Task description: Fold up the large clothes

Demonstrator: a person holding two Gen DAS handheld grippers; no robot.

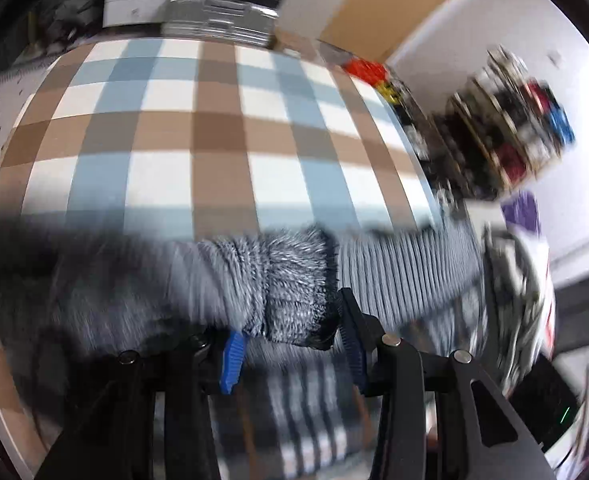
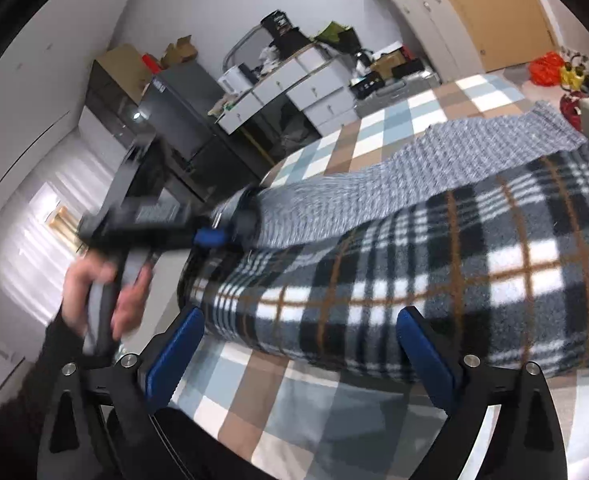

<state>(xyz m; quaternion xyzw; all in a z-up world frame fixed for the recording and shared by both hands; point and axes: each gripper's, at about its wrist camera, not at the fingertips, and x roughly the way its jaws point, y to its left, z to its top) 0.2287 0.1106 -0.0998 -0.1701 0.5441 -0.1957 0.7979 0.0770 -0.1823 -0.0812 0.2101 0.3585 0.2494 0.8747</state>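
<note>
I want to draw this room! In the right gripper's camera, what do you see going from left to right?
Bright window → person's hand holding the left gripper, which is clamped on the grey knit garment → black-and-white plaid garment → orange bag on the floor at far right.

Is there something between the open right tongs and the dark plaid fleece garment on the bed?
Nothing visible. The right tongs stand open just before the dark plaid fleece garment; only checked bedcover lies between.
</note>
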